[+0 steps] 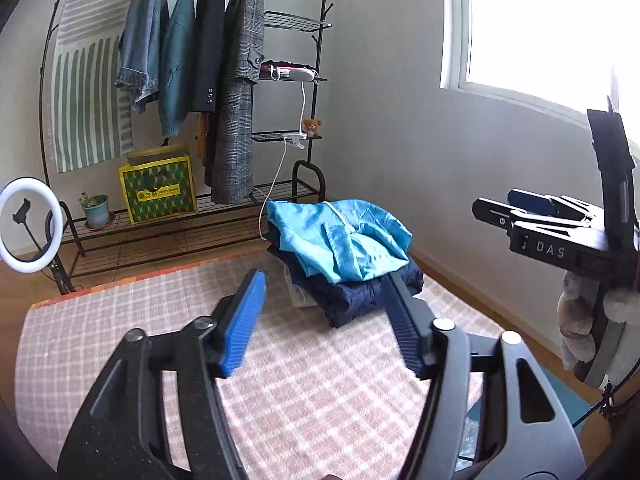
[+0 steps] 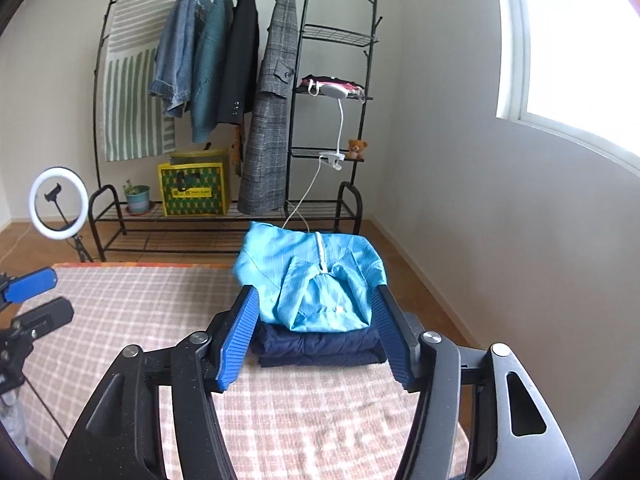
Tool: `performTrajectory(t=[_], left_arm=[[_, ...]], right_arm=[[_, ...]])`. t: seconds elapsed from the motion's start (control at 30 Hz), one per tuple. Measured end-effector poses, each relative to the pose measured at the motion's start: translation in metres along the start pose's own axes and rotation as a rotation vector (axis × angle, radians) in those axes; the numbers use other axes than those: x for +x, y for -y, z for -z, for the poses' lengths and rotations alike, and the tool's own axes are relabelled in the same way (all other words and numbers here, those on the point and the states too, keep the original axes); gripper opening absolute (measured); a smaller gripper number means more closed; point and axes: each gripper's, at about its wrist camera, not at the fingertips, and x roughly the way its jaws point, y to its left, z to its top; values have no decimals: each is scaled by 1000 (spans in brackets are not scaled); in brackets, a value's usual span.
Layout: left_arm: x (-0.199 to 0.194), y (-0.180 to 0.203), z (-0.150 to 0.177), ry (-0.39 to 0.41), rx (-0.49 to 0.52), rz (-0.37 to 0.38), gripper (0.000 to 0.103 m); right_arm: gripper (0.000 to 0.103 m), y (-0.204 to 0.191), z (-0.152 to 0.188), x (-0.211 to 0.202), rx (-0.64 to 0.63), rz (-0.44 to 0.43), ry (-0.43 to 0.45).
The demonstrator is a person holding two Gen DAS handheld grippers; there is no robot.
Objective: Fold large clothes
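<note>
A pink-and-white checked cloth (image 2: 304,408) covers the flat work surface, with an orange border along its far edge. At its far right corner sits a stack of folded clothes: a light blue shirt-like garment with a white zip (image 2: 312,280) lies on top of a folded dark navy garment (image 2: 320,346), and in the left wrist view a bit of white fabric shows under the navy one.

The left gripper (image 1: 324,316) hovers over the cloth with its blue ribbed pads (image 1: 244,324) spread apart and nothing between them. The right gripper (image 2: 316,336) is likewise spread wide and empty; the stack appears framed between its fingers but lies beyond them, untouched.

Beyond the surface is a wooden floor (image 2: 24,236) and plain white walls. A black metal clothes rack (image 2: 224,224) stands against the back wall, carrying a denim jacket (image 2: 180,48), a teal knit, a black jacket and a grey checked coat (image 2: 272,120). On its low shelf are a yellow-green patterned box (image 2: 194,188) and a small potted plant (image 2: 137,196); a small brown teddy bear (image 2: 356,148) sits on a side shelf near a white clip lamp (image 2: 336,92). A lit ring light on a stand (image 2: 59,200) is at left, a bright window (image 2: 580,40) at right.
</note>
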Motion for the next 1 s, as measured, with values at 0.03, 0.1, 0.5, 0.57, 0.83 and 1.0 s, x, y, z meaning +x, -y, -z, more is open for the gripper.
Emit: performTrajectory(t=[0.03,0.1,0.5,0.57,0.83,1.0], left_arm=[[-4,-1,5,2,2,-4,72],[-14,-2,17,10,13,-20,78],[-24,-21,57,9,10,-111,101],[-25,-25,62,12,-5,-126,103],[-11,-41,74,-53,-59,-169,103],[-9,-42,76,-56,-64,-165,103]], right_arm=[[75,-2,4,-4,14,-1,4],[78,-7,11,-8,41,4,16],[80,-40,46,-3,92,-10,5],[81,-46,50,-3,92,-1,11],[81,-58,67,5,101,-6,-7],[81,-59,70,10,104,-15,-18]])
